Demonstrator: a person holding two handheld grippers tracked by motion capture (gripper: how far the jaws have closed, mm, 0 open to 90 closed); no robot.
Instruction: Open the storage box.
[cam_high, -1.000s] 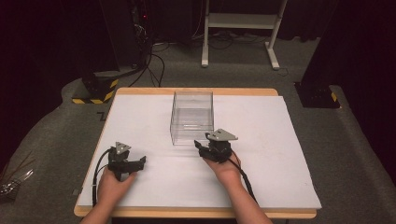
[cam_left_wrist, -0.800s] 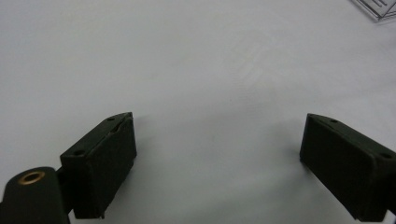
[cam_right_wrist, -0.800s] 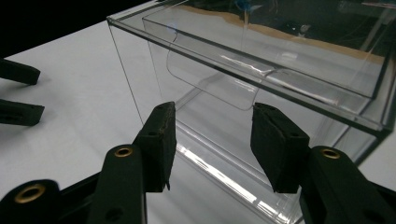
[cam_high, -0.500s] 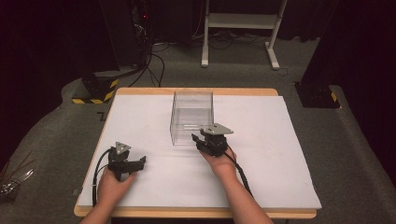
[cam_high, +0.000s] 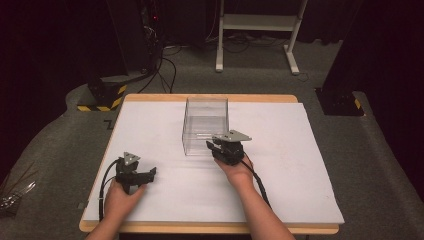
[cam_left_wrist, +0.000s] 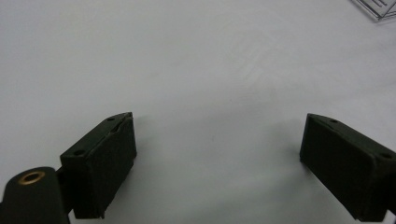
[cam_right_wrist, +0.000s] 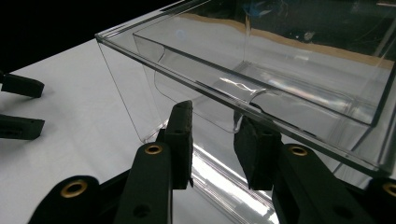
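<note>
We see the clear box (cam_high: 205, 125) at the middle of the table (cam_high: 300, 200). Our right gripper (cam_high: 214, 146) sits at its 6 o'clock edge, its jaws just closing with the box's near wall between them, not yet squeezing. Our left gripper (cam_high: 150, 173), at 8 o'clock from the box, is wide apart and holds nothing.

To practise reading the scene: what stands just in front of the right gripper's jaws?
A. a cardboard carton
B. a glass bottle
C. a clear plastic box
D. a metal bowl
C: the right gripper faces the near wall of the clear plastic box, see-through and open on top.
</note>
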